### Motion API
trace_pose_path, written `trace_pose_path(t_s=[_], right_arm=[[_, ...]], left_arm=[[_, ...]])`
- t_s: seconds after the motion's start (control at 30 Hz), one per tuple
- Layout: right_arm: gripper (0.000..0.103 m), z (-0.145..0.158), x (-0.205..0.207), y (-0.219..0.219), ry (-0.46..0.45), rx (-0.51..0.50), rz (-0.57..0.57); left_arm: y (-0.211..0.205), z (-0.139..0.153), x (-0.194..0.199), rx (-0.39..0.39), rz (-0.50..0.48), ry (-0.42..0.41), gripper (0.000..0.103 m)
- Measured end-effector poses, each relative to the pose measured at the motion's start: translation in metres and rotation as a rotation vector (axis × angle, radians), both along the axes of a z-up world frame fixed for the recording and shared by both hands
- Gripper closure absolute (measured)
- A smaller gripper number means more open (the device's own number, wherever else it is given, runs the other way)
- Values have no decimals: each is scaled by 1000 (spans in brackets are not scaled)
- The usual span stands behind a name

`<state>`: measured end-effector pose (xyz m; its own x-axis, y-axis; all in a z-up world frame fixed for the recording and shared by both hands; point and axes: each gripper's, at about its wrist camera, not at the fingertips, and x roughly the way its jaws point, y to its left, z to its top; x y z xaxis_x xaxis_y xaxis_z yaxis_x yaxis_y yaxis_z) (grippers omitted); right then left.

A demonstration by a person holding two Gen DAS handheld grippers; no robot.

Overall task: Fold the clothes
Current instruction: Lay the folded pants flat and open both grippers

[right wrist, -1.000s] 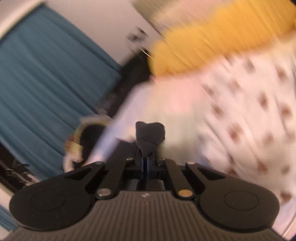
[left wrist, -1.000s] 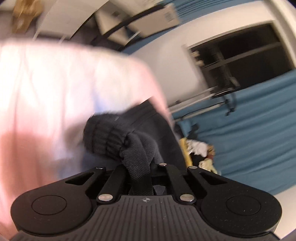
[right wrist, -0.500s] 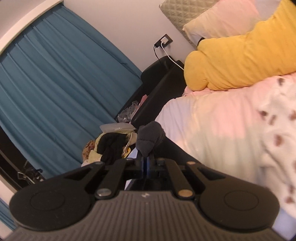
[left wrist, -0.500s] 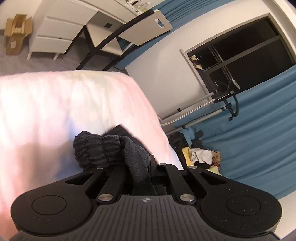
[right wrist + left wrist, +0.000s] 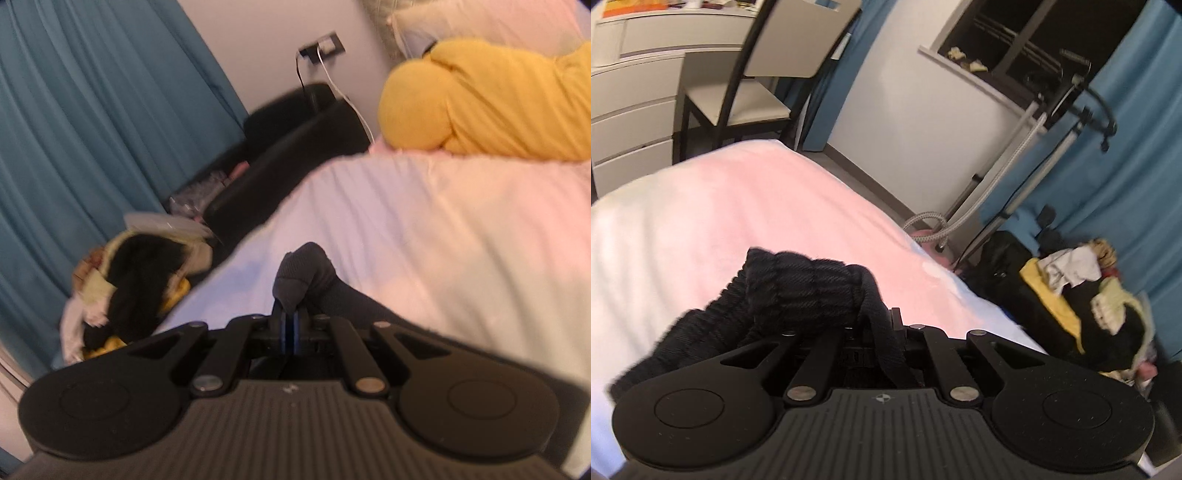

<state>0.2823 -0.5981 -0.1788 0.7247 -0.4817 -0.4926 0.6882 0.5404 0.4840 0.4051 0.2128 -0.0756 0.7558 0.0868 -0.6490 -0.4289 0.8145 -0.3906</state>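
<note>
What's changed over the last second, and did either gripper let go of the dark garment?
Neither let go. Both views swung and the blur cleared; the chair now sits in the left view. The left gripper stays clamped on the dark garment, and the right gripper still pinches another bunch of it above the bed.

No legible text, label, brand name or number appears in either view. The only mark is a small round crosshair-style emblem moulded into the ribbed black housing of the left gripper (image 5: 882, 325), with a fainter, blurred counterpart on the housing of the right gripper (image 5: 288, 328); neither includes readable characters. The orange-and-white items on the desk top (image 5: 665, 11) in the left wrist view may carry print, but it is too small and blurred to read.
</note>
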Motion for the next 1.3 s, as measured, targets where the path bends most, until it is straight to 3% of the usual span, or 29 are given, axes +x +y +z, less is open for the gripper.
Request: trace_pose_path(t_s=[0.1,0.13,0.17,0.2,0.23,0.27,0.37,0.5,0.57,0.67,0.8,0.87,0.97,1.07,1.13,1.23,1.3], right_arm=[[93,-12,13,7,36,-56,34],[85,-12,11,13,29,-91,50],[63,-11,6,18,14,-114,74],[51,-8,1,24,-4,-123,93],[34,-5,-5,30,-21,-130,104],[33,0,-12,37,-23,-149,105],[33,18,-38,66,-17,-214,91],[33,33,-80,106,-85,-175,122],[33,39,-99,129,-93,-164,153],[33,46,-122,163,-56,-205,223],[32,58,-150,190,1,-313,350],[32,63,-166,193,-1,-324,382],[30,61,-187,185,-39,-190,383],[29,50,-195,172,8,-38,307],[29,37,-203,159,-7,104,257],[19,15,-219,140,-149,350,181],[18,2,-225,132,-226,456,122]], left_arm=[[-9,-15,18,55,-25,25,94],[-13,-16,19,83,-44,22,94],[-17,-16,17,117,-68,13,88],[-21,-16,16,152,-92,5,83],[-25,-15,12,176,-121,-17,67],[-28,-12,4,186,-144,-46,51],[-39,-1,-33,195,-173,-125,17],[-65,10,-103,226,-235,-214,13],[-87,10,-141,334,-265,-222,11],[-125,8,-182,396,-357,-224,10],[-161,19,-228,390,-428,-260,10],[-166,16,-251,305,-429,-286,8],[-167,2,-278,190,-419,-290,7],[-173,-4,-288,203,-437,-255,7],[-173,0,-295,210,-433,-283,7],[-167,5,-302,167,-424,-322,7],[-164,3,-302,148,-418,-326,7]])
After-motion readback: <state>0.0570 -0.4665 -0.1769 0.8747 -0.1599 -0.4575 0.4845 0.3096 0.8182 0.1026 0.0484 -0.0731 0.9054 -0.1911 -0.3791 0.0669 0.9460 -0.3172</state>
